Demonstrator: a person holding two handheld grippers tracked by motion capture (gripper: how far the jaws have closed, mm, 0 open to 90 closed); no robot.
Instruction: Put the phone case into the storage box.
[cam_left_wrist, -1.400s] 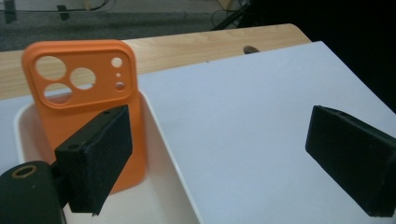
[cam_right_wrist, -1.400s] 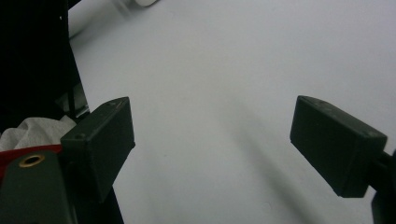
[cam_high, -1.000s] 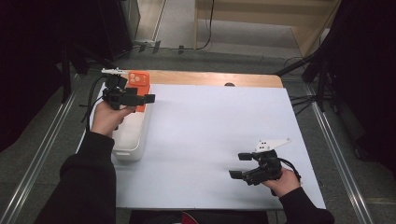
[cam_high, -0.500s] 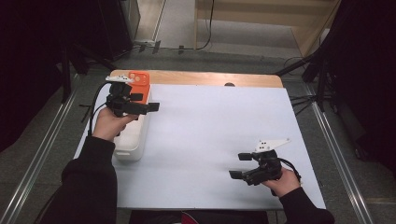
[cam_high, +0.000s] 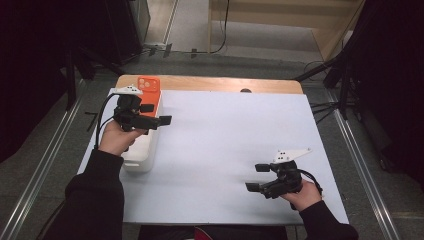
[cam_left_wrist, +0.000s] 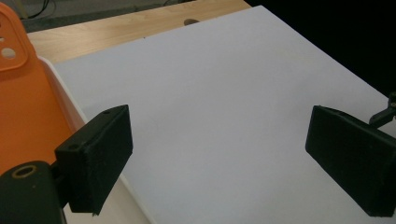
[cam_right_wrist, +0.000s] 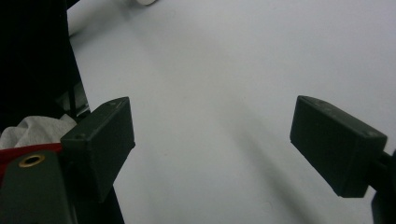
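L claw (cam_high: 159, 114) hangs over the white bin (cam_high: 142, 152) at the table's (cam_high: 225, 145) left edge, jaws apart, nothing btwn them. Orange case (cam_high: 150, 92) lies in the bin's far end, just far-left of that claw; in the left gripper view it sits at the left, beside the left jaw. Its long axis runs near-to-far, along the bin. R claw (cam_high: 260, 177) rests near-right on the white sheet, jaws apart, empty, well apart from the case. L hand is by far the nearer, so prob. its pick.
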